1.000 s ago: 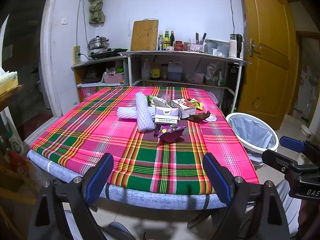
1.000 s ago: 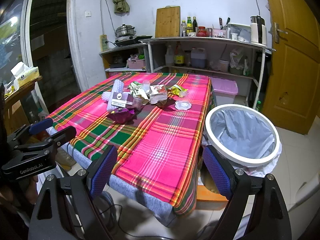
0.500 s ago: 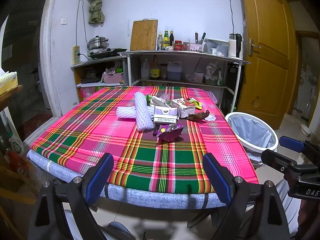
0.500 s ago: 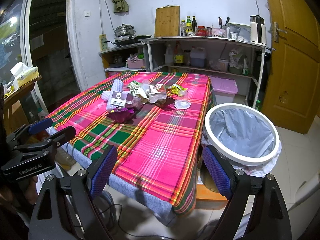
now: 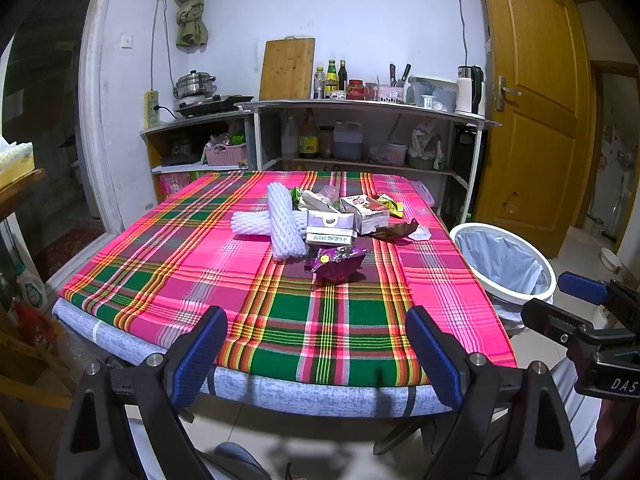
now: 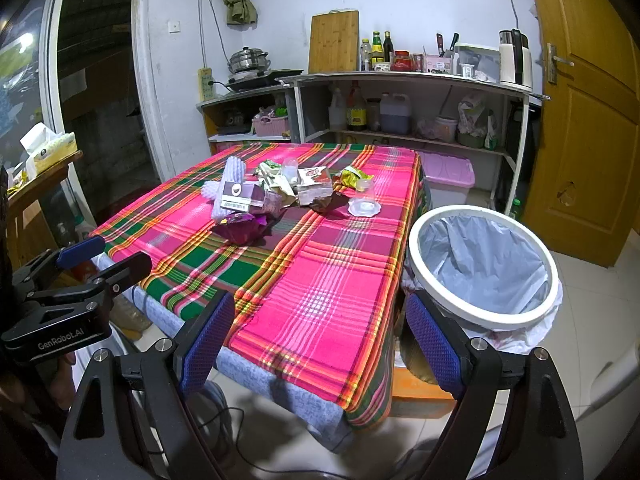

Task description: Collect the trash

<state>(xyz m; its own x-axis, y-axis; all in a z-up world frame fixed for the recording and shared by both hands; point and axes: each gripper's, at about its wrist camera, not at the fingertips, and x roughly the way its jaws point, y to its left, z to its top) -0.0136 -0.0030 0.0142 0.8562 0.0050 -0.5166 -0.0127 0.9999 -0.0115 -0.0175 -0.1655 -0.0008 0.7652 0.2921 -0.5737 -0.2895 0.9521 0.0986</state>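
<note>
A heap of trash lies mid-table on the plaid cloth (image 5: 240, 264): two white foam nets (image 5: 282, 220), small cartons (image 5: 330, 226), a purple wrapper (image 5: 336, 262), a brown wrapper (image 5: 394, 230), a clear plastic lid (image 6: 363, 207). A white bin (image 6: 480, 264) with a grey liner stands at the table's right side; it also shows in the left wrist view (image 5: 504, 264). My left gripper (image 5: 316, 354) is open and empty before the table's near edge. My right gripper (image 6: 320, 338) is open and empty at the table's near right corner, next to the bin.
A shelf unit (image 5: 360, 128) with bottles, a pot, a cutting board and a kettle stands behind the table. A yellow door (image 5: 532, 112) is at the right. A pink storage box (image 6: 448, 174) sits behind the bin. A wooden stand (image 6: 36, 176) is at the left.
Both views have shifted very slightly; the grippers stay open and nothing on the table has moved.
</note>
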